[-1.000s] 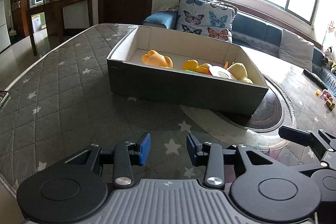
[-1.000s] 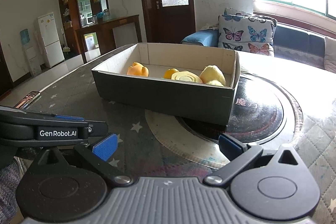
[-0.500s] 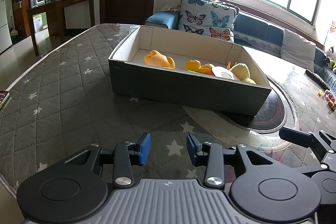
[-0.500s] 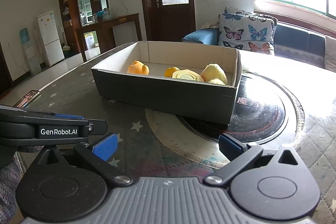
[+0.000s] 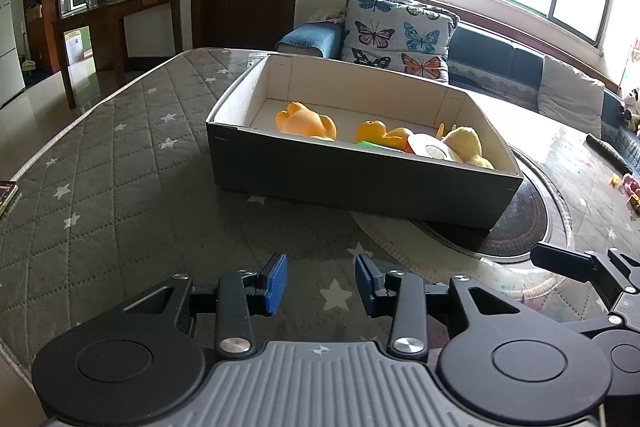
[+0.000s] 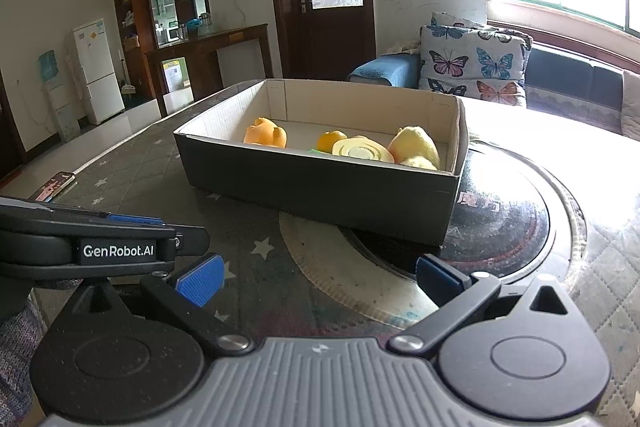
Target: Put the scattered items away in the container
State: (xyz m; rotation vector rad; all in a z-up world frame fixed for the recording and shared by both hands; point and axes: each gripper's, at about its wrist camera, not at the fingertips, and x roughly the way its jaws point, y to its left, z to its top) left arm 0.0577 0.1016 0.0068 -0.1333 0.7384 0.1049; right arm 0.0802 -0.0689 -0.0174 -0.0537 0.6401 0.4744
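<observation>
From your left wrist view, the box [image 5: 360,183] sits in the middle of the frame on the quilted star-patterned surface [image 5: 120,187], its right end resting over a dark round plate [image 5: 520,227] set into the top. Inside it lie an orange toy [image 5: 306,121] at the left, a small orange duck [image 5: 376,133], a pale round disc [image 5: 434,151] and a yellow plush [image 5: 468,145] bunched at the right. Your left tool [image 5: 320,281] hovers low in the frame, short of the box, its blue pads parted with nothing between them. No loose item lies on the cloth in front of you, so the tidying looks nearly done or finished; only some small bits [image 5: 628,185] at the far right edge of the frame might still count, and they are too small to identify. If they belong to the job, your next move is a reach to the right, well past the box. From your right wrist view, the same box [image 6: 320,183] fills the centre, with the toys along its near wall. Your right tool [image 6: 316,279] sits at the bottom with its pads spread wide and empty, angled down toward the surface. The left tool's side shows at the lower left, just beside it, and a phone [image 6: 56,185] lies at the left edge.
</observation>
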